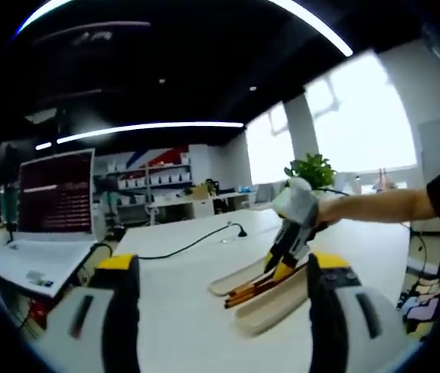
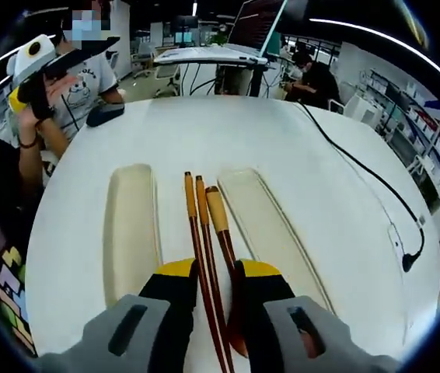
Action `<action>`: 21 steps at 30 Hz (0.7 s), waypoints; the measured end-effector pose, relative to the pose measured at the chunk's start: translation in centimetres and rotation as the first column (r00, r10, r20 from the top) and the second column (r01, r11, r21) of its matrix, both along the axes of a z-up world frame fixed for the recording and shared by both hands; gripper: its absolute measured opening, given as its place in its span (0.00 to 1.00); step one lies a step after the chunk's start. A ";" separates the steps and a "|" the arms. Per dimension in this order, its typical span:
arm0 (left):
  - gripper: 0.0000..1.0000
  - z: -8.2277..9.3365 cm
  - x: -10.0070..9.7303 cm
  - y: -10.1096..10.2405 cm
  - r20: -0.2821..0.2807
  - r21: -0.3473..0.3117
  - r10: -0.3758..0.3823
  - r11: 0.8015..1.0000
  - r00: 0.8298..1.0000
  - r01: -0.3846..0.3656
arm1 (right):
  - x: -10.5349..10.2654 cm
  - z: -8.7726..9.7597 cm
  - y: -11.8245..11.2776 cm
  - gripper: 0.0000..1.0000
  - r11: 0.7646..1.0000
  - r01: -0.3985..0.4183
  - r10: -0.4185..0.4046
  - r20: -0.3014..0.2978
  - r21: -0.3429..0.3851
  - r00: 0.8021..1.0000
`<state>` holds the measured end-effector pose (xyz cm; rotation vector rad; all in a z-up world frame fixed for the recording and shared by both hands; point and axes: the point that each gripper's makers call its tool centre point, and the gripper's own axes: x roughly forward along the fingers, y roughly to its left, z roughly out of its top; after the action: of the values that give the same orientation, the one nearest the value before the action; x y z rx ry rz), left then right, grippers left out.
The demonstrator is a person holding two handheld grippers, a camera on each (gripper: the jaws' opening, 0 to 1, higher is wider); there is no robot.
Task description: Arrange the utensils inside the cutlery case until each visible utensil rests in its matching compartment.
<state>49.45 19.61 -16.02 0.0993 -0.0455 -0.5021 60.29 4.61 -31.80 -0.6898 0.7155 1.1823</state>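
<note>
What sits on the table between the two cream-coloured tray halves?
In the right gripper view, three brown utensils with orange ends lie side by side on the white table between the left tray and right tray, running down between the right gripper jaws.

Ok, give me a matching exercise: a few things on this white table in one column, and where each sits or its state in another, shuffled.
Things:
1. chopsticks
2. left case half
3. black cable
4. right hand-held gripper

Places or states:
A. runs along the table's right side
B. jaws either side of the wooden handles
C. lie between the two cream case halves
D. empty, left of the utensils

Pairs: 1-C, 2-D, 3-A, 4-B
</note>
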 end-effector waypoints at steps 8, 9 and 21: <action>0.93 -0.1 -0.3 -0.1 -0.002 0.012 -0.002 1.000 1.000 0.002 | 0.2 -0.3 0.1 0.14 0.998 -0.013 0.008 -0.072 -0.063 0.997; 0.92 -0.3 -0.2 0.0 -0.012 0.013 0.007 1.000 1.000 -0.007 | 0.5 -0.3 0.2 0.13 0.997 -0.014 0.009 -0.072 -0.075 0.997; 0.90 -1.6 -0.5 0.4 -0.047 0.032 0.032 0.999 0.998 -0.030 | 4.6 0.1 1.2 0.09 0.978 -0.074 0.038 -0.181 -0.194 0.983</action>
<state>48.90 19.99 -17.58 0.1179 0.0106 -0.4738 64.93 5.85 -31.69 -0.7830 0.9793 1.2447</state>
